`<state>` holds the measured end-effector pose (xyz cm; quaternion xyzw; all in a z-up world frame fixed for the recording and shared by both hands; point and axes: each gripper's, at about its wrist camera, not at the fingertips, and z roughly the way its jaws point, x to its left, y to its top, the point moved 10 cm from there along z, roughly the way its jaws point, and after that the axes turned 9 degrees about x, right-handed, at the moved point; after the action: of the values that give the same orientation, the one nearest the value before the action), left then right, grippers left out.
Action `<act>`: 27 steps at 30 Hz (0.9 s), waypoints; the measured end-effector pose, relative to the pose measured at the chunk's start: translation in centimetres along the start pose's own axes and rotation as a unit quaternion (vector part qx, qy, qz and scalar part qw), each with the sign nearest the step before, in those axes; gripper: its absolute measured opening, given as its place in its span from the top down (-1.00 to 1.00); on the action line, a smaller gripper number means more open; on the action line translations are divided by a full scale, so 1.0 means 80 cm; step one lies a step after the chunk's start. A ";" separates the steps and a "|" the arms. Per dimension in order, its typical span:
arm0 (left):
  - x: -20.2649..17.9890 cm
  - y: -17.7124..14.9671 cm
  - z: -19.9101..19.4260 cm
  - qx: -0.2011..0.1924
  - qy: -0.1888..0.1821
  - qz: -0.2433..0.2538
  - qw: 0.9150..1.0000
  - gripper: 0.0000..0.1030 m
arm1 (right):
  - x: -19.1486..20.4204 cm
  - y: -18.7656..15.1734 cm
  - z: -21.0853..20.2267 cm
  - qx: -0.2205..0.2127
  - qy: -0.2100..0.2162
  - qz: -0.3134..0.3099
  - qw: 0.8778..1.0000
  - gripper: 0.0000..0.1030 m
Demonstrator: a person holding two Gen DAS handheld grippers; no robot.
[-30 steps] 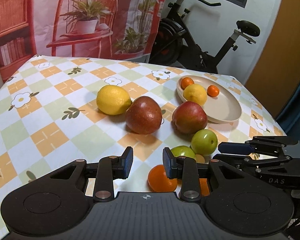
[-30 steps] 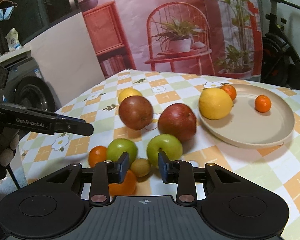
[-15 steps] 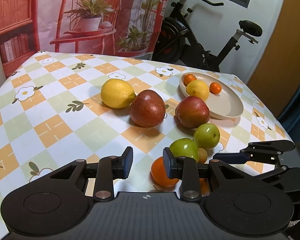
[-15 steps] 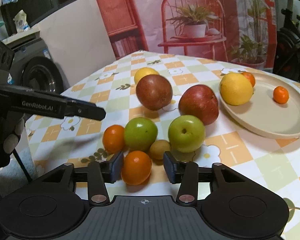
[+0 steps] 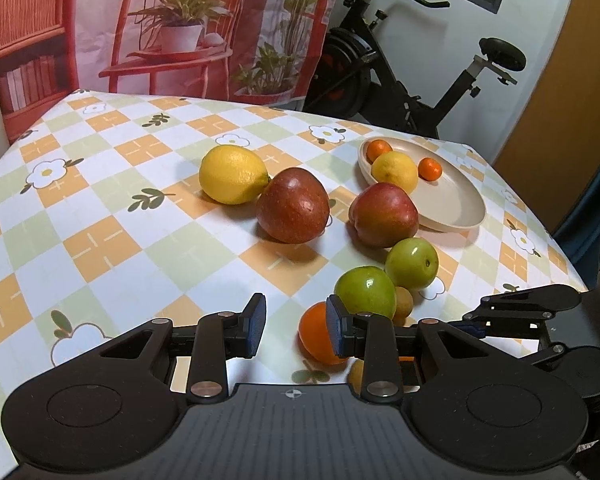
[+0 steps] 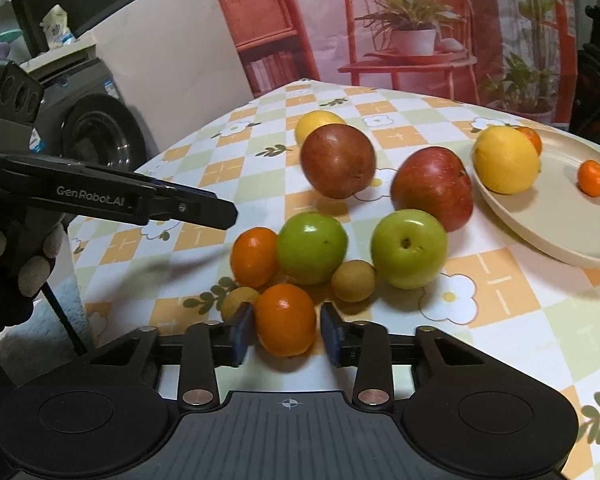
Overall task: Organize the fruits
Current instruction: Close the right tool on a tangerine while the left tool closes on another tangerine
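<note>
Fruit lies on a checked tablecloth. My right gripper [image 6: 287, 333] is open, its jaws on either side of an orange [image 6: 285, 319] at the near edge, with a gap on the right. Beyond lie another orange [image 6: 254, 256], two green apples [image 6: 312, 253] [image 6: 409, 249], two small brown fruits [image 6: 353, 281], two red apples [image 6: 337, 161] [image 6: 432, 189] and a lemon [image 6: 316, 121]. A beige plate [image 6: 556, 224] holds a lemon [image 6: 505, 160] and two small oranges [image 6: 592, 178]. My left gripper [image 5: 295, 330] is open and empty above the table, left of an orange [image 5: 316, 334].
The plate [image 5: 452, 204] sits at the table's far right. The left gripper's arm [image 6: 112, 196] reaches in from the left in the right wrist view. An exercise bike [image 5: 400, 76] stands behind the table. The table's near edge is close below both grippers.
My right gripper has moved forward and opened wider, so the near orange now sits between its jaws. My left gripper has pulled back and left a little.
</note>
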<state>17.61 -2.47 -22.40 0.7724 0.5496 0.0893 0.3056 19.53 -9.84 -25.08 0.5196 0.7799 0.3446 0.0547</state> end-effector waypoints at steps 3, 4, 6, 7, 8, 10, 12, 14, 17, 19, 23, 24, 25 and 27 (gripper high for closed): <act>-0.003 -0.001 0.001 0.004 -0.005 0.000 1.000 0.31 | 0.000 0.000 0.000 -0.001 -0.001 -0.002 1.000 0.39; -0.004 -0.001 0.002 0.006 -0.007 -0.001 1.000 0.30 | -0.002 0.000 -0.001 -0.002 -0.002 0.001 1.000 0.39; -0.005 -0.001 0.004 0.010 -0.015 -0.008 1.000 0.18 | -0.007 0.000 -0.005 -0.008 -0.005 0.008 1.000 0.39; -0.007 -0.002 0.006 0.012 -0.020 -0.012 1.000 0.15 | -0.010 0.000 -0.007 -0.013 -0.005 0.013 1.000 0.39; -0.008 -0.002 0.008 0.015 -0.023 -0.015 1.000 0.14 | -0.013 0.001 -0.010 -0.017 -0.005 0.018 1.000 0.40; -0.011 -0.004 0.014 0.022 -0.026 -0.014 0.999 0.14 | -0.019 0.002 -0.014 -0.024 -0.008 0.025 0.999 0.40; -0.013 -0.006 0.019 0.029 -0.026 -0.013 0.999 0.14 | -0.025 0.001 -0.017 -0.030 -0.012 0.032 0.999 0.40; -0.014 -0.010 0.024 0.037 -0.030 -0.017 0.999 0.14 | -0.030 0.000 -0.020 -0.033 -0.013 0.036 0.999 0.40; -0.015 -0.012 0.032 0.046 -0.032 -0.023 0.998 0.14 | -0.034 -0.002 -0.023 -0.037 -0.013 0.040 0.998 0.40; -0.017 -0.013 0.037 0.050 -0.037 -0.025 0.998 0.14 | -0.035 -0.002 -0.023 -0.038 -0.013 0.041 0.998 0.40; -0.021 -0.017 0.044 0.056 -0.033 -0.021 0.998 0.21 | -0.037 -0.002 -0.026 -0.042 -0.012 0.044 0.998 0.40; -0.022 -0.017 0.044 0.054 -0.033 -0.020 0.998 0.22 | -0.037 -0.001 -0.025 -0.042 -0.012 0.045 0.998 0.40; -0.023 -0.017 0.044 0.053 -0.031 -0.019 0.998 0.22 | -0.038 -0.002 -0.026 -0.043 -0.011 0.045 0.998 0.40; -0.023 -0.016 0.041 0.049 -0.027 -0.015 0.998 0.23 | -0.039 -0.002 -0.027 -0.045 -0.011 0.047 0.998 0.40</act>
<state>17.43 -5.11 -25.33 0.7805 0.5559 0.0367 0.2835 19.84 -13.54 -24.38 0.5565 0.7375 0.3762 0.0701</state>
